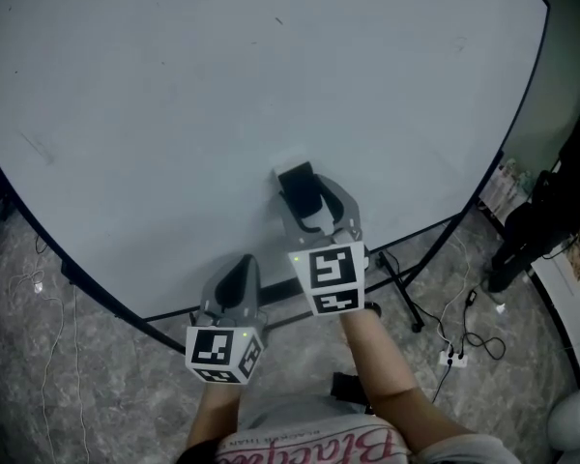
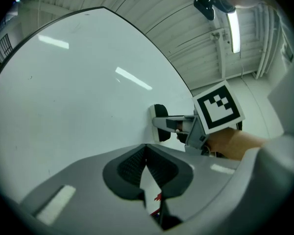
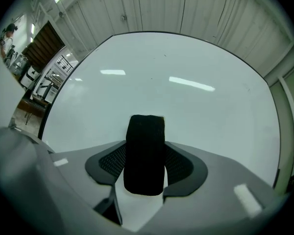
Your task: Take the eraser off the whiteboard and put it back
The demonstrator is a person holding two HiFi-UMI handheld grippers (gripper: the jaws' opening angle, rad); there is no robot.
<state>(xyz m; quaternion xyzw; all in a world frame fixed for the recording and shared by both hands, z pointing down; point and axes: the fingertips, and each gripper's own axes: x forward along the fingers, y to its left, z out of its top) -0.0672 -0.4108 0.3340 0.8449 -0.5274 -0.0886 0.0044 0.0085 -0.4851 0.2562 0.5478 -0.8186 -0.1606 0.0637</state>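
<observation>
The black eraser [image 1: 300, 184] sits against the whiteboard [image 1: 222, 85], low and right of its middle. My right gripper [image 1: 314, 201] reaches level to the board with a finger on each side of the eraser. In the right gripper view the eraser [image 3: 145, 153] stands upright between the wide-spread pads, and I see no pad pressing on it. The left gripper view shows the eraser [image 2: 160, 123] from the side, flat on the board. My left gripper [image 1: 240, 264] hangs lower and to the left, off the board, with its tips [image 2: 146, 148] together and nothing between them.
The board's dark frame [image 1: 106, 298] runs just below my grippers, with stand legs [image 1: 406, 303] on the stone floor. A power strip [image 1: 452, 358] with cables lies to the right. Dark objects [image 1: 551, 211] and a white bin [image 1: 575, 419] stand at the right edge.
</observation>
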